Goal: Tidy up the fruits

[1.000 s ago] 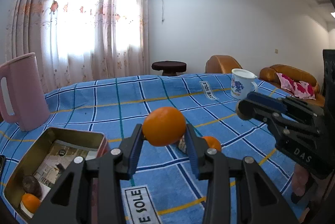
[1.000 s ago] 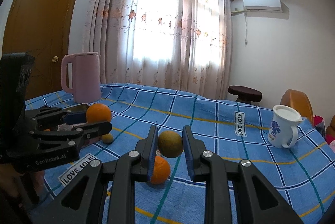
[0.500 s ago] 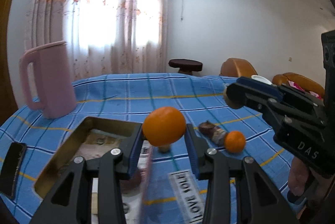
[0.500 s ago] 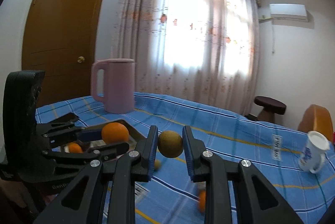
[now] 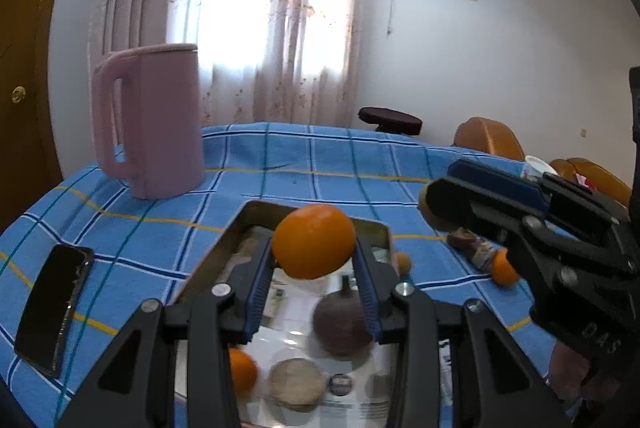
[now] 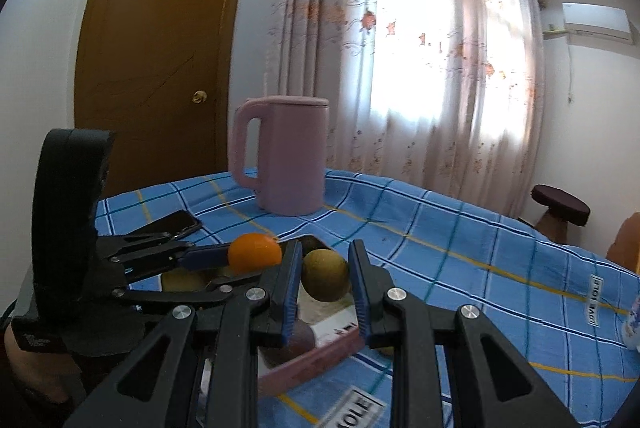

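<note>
Left wrist: two tools (image 5: 314, 270), three oranges (image 5: 313, 246), one tin (image 5: 224, 248).

- "LOVE SOLE" stands in dark capitals on a white label (image 6: 595, 295) printed on the blue checked cloth (image 6: 460, 228) over the bench, far right in the right wrist view; the letters run sideways there.
- A second white label (image 6: 354, 410) on the same cloth, at the bottom edge of that view, shows only "OLE"; the start of the wording is cut off.
- Raised letters on the black body of the right gripper (image 5: 440, 206), low at the right of the left wrist view, look like "DAS", though they are tilted and dim.
- The printed paper (image 5: 344, 384) inside the metal tin (image 5: 384, 228) is too blurred to read.
</note>
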Demonstrator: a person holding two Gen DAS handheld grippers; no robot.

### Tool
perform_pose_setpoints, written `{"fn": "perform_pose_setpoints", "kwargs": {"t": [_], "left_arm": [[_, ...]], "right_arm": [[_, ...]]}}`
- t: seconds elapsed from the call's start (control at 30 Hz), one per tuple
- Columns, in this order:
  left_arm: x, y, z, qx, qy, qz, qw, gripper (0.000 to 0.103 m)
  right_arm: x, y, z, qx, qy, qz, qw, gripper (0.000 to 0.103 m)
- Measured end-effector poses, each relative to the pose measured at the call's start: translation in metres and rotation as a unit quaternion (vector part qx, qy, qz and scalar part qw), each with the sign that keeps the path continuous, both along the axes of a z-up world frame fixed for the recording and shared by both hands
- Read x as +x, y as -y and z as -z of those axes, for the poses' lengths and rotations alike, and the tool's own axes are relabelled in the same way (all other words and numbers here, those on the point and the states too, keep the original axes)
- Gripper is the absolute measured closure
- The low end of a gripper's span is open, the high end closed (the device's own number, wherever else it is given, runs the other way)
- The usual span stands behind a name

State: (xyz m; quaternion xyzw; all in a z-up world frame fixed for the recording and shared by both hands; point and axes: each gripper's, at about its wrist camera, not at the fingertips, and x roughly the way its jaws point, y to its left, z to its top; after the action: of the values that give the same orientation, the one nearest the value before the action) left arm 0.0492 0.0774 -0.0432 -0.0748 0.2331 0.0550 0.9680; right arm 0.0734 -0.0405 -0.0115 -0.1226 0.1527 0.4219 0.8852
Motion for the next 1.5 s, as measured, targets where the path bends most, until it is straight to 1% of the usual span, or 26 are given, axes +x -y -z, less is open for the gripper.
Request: {"fn": "perform_pose_setpoints", "kwargs": {"t": [0.33,0.67,0.87,0.9,0.93,0.97,1.0,1.03,1.1,1.17,1.2,1.27,1.33,1.4,1.5], "left_arm": [[-0.004,-0.042,0.011,-0.026,-0.015,-0.033,0.9990,0.062],[0.006,-0.060,0.022,-0.040,-0.035,-0.038,0.9978,0.062],[0.003,-0.061,0.022,-0.038,-0.033,-0.046,0.9977,0.060],[0.002,-0.060,0.021,-0.036,-0.031,-0.046,0.9978,0.056],[0.001,-0.059,0.021,-0.034,-0.029,-0.049,0.9978,0.050],[0.000,-0.059,0.020,-0.034,-0.025,-0.053,0.9977,0.038],[-0.003,-0.058,0.018,-0.036,-0.018,-0.057,0.9975,0.030],[-0.004,-0.057,0.016,-0.037,-0.012,-0.058,0.9975,0.027],[-0.007,-0.053,0.012,-0.035,-0.004,-0.058,0.9977,0.019],[-0.009,-0.048,0.008,-0.031,0.004,-0.058,0.9978,0.012],[-0.010,-0.046,0.006,-0.031,0.010,-0.059,0.9977,0.010],[-0.010,-0.041,0.004,-0.036,0.014,-0.052,0.9979,0.010],[-0.009,-0.034,0.003,-0.032,0.015,-0.045,0.9984,0.009],[-0.006,-0.029,0.002,-0.027,0.016,-0.043,0.9986,0.005],[-0.003,-0.026,0.001,-0.025,0.015,-0.040,0.9988,0.005]], "right_arm": [[-0.004,-0.034,0.019,-0.026,-0.026,-0.025,0.999,0.077],[-0.001,-0.056,0.039,-0.062,-0.050,-0.039,0.996,0.077],[0.002,-0.060,0.047,-0.074,-0.059,-0.042,0.995,0.076],[0.001,-0.059,0.048,-0.079,-0.056,-0.039,0.995,0.069],[0.002,-0.057,0.047,-0.078,-0.052,-0.034,0.995,0.064],[0.003,-0.052,0.045,-0.072,-0.052,-0.033,0.996,0.059],[0.004,-0.044,0.041,-0.065,-0.055,-0.032,0.996,0.058],[0.005,-0.037,0.039,-0.063,-0.055,-0.030,0.996,0.058],[0.007,-0.019,0.035,-0.069,-0.040,-0.011,0.997,0.057],[0.016,0.004,0.032,-0.078,-0.032,0.018,0.996,0.055],[0.023,0.013,0.032,-0.083,-0.033,0.034,0.995,0.055],[0.039,0.033,0.035,-0.092,-0.042,0.071,0.992,0.055],[0.052,0.042,0.040,-0.102,-0.055,0.089,0.989,0.055],[0.063,0.041,0.047,-0.117,-0.074,0.094,0.986,0.055],[0.072,0.028,0.056,-0.130,-0.102,0.080,0.983,0.055]]}}
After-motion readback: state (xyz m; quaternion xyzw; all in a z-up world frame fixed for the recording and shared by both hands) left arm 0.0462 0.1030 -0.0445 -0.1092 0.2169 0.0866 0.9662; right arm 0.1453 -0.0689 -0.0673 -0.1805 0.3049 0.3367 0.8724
